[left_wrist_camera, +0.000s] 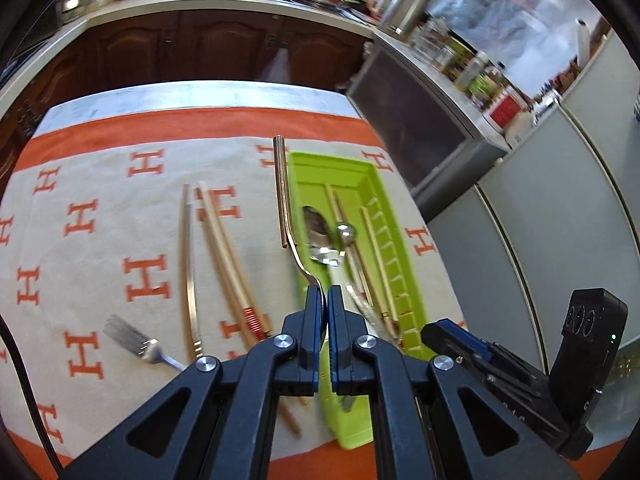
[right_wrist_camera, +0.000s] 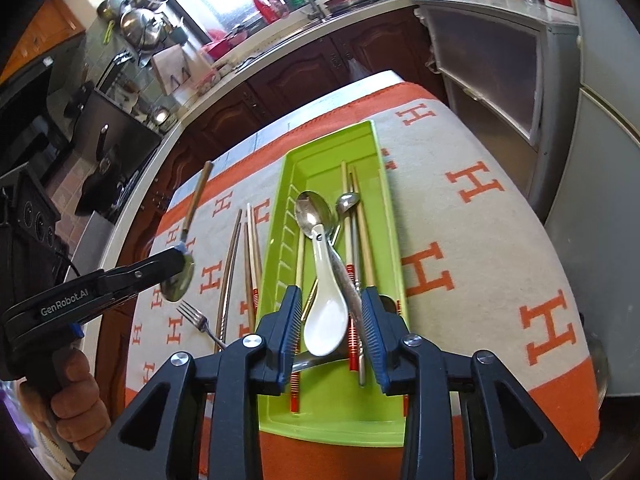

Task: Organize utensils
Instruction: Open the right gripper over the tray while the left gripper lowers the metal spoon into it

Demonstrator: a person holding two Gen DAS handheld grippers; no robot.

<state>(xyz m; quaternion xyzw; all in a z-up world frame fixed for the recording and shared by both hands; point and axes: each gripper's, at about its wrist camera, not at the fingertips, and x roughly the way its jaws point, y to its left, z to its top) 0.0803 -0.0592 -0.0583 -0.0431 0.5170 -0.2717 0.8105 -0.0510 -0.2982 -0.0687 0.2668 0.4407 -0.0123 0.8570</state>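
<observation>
We count one green tray point(right_wrist_camera: 384, 184), one fork point(right_wrist_camera: 198, 322), one white ceramic spoon point(right_wrist_camera: 326, 312), three metal spoons, one of them gripped point(right_wrist_camera: 178, 282), and several chopsticks too overlapped to number.

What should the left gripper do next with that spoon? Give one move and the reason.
Probably carry it right, over the green tray, then release. The left gripper is shut on the gold-handled spoon, held above the cloth left of the tray, where other spoons and chopsticks already lie. The right gripper hangs open over the tray's near end, so aim for the far end.
</observation>
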